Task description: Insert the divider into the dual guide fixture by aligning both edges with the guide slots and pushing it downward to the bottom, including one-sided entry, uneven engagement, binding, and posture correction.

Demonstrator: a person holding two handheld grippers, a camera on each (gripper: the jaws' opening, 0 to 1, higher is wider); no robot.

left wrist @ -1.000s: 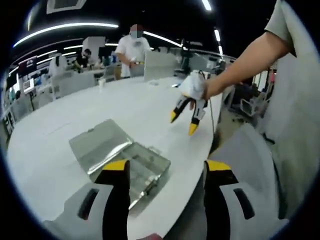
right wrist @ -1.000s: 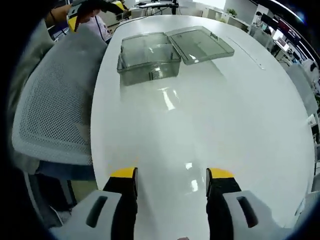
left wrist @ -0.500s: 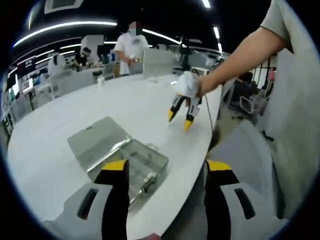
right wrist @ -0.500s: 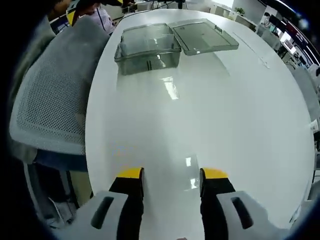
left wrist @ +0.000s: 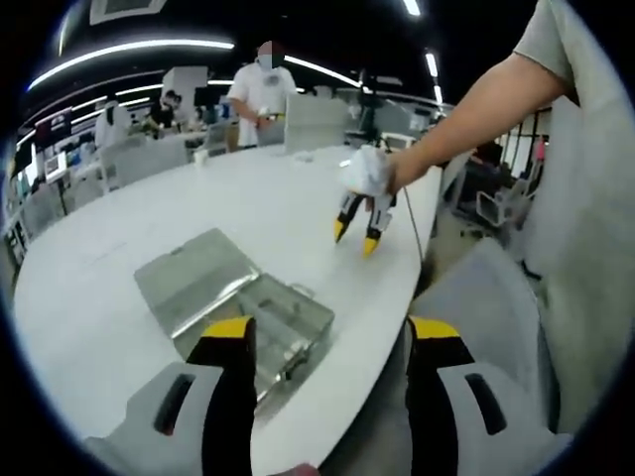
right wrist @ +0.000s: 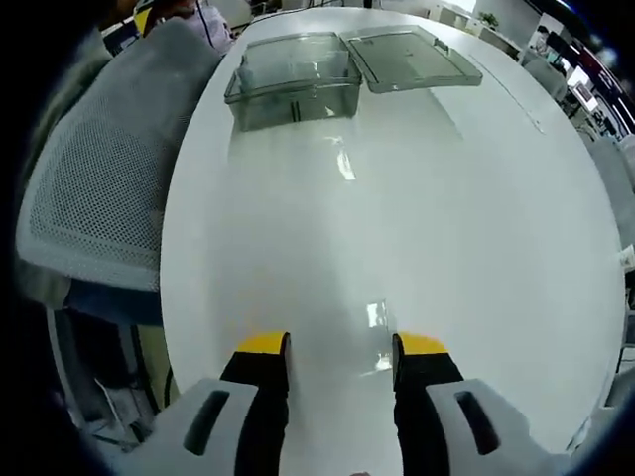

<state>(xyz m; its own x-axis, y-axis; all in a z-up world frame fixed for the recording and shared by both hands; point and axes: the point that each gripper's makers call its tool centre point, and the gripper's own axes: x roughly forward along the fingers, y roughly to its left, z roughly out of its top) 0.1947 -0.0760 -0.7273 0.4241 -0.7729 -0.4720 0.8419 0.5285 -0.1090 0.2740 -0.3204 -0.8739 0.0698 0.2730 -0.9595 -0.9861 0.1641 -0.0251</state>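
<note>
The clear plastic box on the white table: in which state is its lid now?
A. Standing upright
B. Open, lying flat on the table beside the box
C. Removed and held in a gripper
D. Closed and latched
B: in the right gripper view the lid lies flat on the white table, hinged open beside the clear box.

The left gripper view looked from just above the clear box (left wrist: pixel 260 327) across the white table (left wrist: pixel 248 198) toward the right gripper (left wrist: pixel 356 238). The right gripper view faced back down the table (right wrist: pixel 417 198) at that box (right wrist: pixel 293 89), well off. Both shared box and tabletop.
</note>
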